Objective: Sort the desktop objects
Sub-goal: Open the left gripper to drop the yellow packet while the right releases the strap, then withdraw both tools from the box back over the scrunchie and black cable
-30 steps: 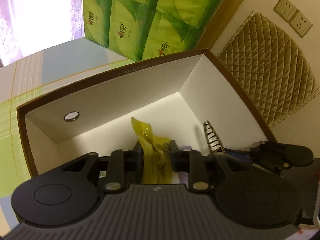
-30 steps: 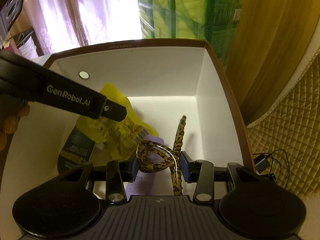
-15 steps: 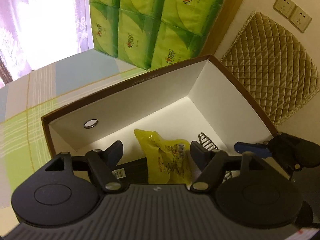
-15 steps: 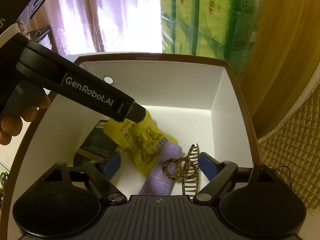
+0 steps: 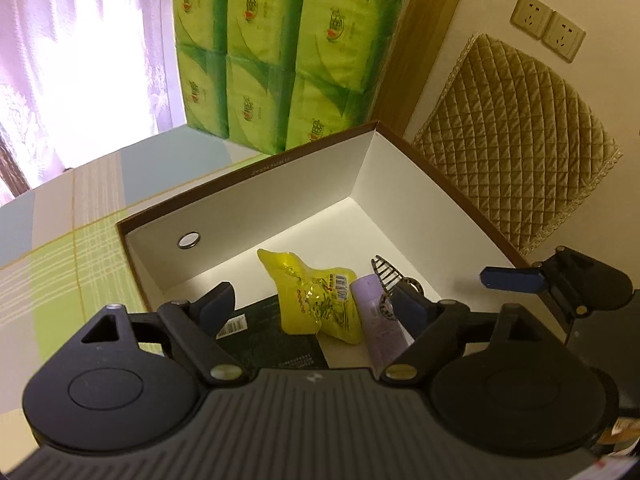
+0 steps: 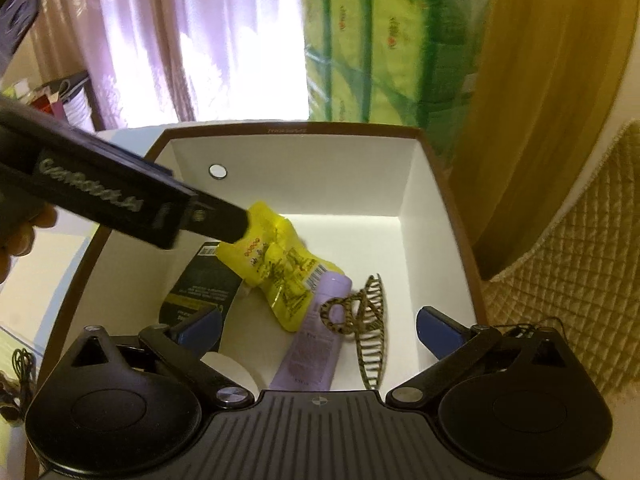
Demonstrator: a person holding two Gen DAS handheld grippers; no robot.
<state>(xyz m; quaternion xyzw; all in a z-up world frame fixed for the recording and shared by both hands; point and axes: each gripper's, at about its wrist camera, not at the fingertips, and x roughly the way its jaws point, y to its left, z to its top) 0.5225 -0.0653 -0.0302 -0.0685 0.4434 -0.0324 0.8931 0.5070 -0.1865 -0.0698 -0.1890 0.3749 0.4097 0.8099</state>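
My right gripper [image 6: 320, 330] hangs over the box [image 6: 452, 216], jaws opening, empty; the hair claw [image 6: 366, 334] lies below between them on the box floor. My left gripper [image 5: 314, 306] is opening too, the yellow pouch [image 5: 316, 300] loose beneath. Tissue packs [image 5: 288, 48] stand beyond the box.

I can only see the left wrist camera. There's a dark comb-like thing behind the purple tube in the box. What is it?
Observer: A leopard-print hair clip, lying in the box with its loop resting on the tube.
Operator: Is the other gripper holding it?
Observer: No. The right gripper is opening its jaws; the clip lies between them, untouched.
Operator: Anything else in there that I miss?
Observer: A white round thing in the near corner, partly hidden. I can't tell what it is.
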